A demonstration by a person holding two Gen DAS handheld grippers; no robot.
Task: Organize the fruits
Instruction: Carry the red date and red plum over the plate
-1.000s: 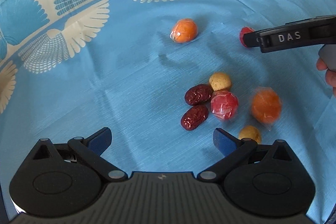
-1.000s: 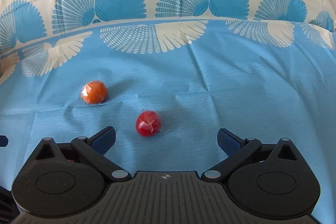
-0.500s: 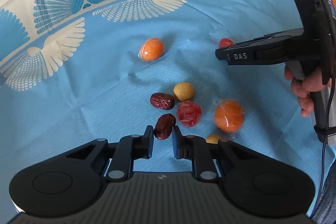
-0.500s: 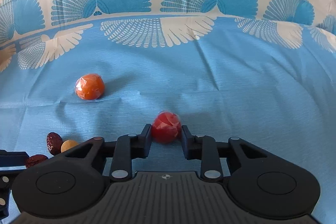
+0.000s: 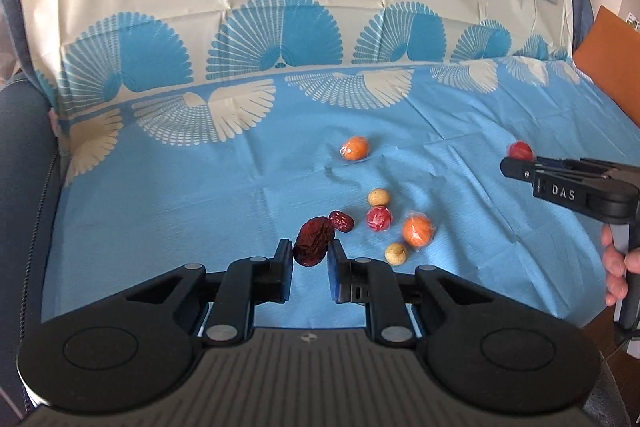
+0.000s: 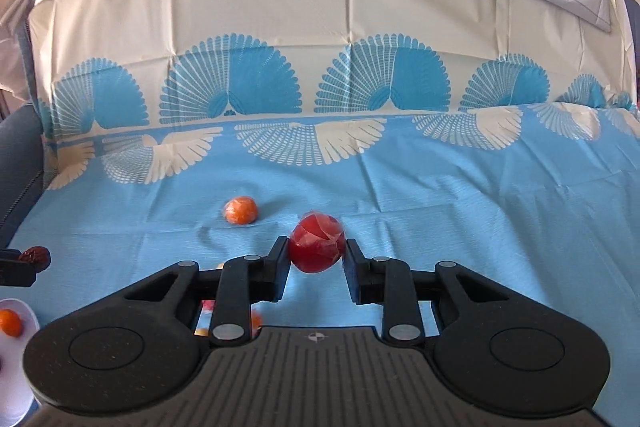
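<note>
You have both picks made: your left gripper (image 5: 309,261) clamps a date (image 5: 314,241), your right gripper (image 6: 317,259) a red fruit (image 6: 317,242), both above the cloth (image 5: 200,195). Next, carry each to the white dish (image 6: 18,311).

L gripper (image 5: 310,253): your date (image 5: 314,241) sits btwn its pads, above cloth (image 5: 200,195) | 2nd date (image 5: 341,221) just behind-right | fruit cluster (image 5: 396,227) right of that | R gripper (image 6: 317,253): wrapped fruit (image 6: 317,242) btwn pads | dish (image 6: 16,367) far left, one fruit (image 6: 10,323) in it
</note>
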